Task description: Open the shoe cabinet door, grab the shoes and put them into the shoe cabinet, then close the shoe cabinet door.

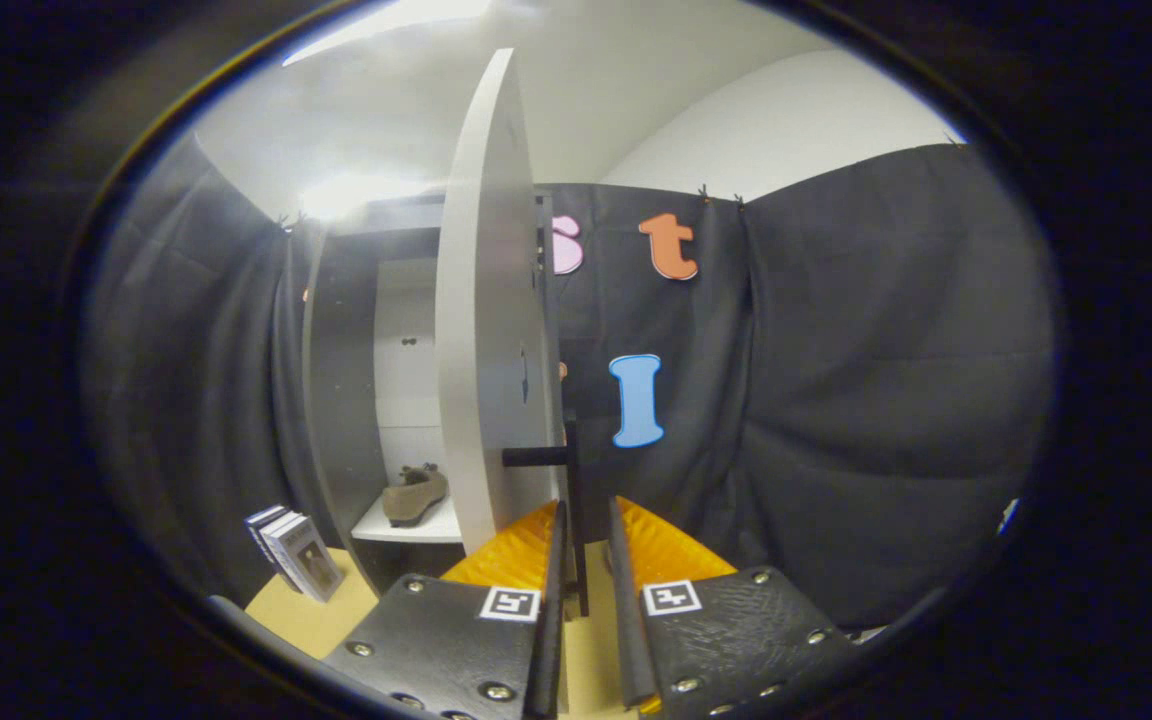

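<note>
We see our claw (584, 520) with its fingers nearly together around the dark handle (572, 470) of the open cabinet door (481, 330); whether both press it, we cannot tell. A shoe (416, 495) lies on the cabinet shelf (406, 528), left of the door.

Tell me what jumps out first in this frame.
The white cabinet door stands open, edge-on just ahead of the gripper, whose nearly closed fingers bracket its black handle. Left of the door, a brown shoe sits on a shelf inside the cabinet.
</note>
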The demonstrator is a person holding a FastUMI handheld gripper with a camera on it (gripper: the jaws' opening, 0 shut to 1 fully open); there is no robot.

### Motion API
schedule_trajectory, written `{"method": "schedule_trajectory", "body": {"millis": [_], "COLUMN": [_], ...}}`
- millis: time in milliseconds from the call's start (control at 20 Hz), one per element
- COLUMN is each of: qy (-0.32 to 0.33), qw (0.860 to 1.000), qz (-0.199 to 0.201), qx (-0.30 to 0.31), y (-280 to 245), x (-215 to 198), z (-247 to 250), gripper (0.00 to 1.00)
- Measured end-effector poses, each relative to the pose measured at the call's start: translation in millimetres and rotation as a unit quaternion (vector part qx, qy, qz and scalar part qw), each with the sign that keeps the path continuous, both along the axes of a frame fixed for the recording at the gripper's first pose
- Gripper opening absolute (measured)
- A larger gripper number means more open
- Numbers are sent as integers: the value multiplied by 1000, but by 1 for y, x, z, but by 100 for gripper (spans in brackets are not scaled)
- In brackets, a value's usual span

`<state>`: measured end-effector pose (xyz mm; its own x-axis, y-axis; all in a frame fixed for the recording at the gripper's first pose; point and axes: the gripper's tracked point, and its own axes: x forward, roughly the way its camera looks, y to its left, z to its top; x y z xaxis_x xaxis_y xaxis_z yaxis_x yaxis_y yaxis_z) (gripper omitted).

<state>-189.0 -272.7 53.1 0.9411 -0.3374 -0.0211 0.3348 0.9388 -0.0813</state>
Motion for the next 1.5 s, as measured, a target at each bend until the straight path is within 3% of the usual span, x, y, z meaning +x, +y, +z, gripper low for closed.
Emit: {"method": "schedule_trajectory", "body": {"millis": [400, 650, 850, 1200, 1300, 1500], "qy": [-16, -18, -7, 78, 110, 183], "qw": [998, 999, 1000, 992, 988, 973], "qz": [-58, -47, -6, 92, 108, 130], "qx": [-12, -17, -4, 23, 31, 60], "y": [-47, -36, 0, 90, 107, 131], "x": [-35, -43, -34, 2, 8, 15], "z": [13, 11, -13, -125, -167, -263], "gripper": [24, 23, 24, 33, 40, 42]}}
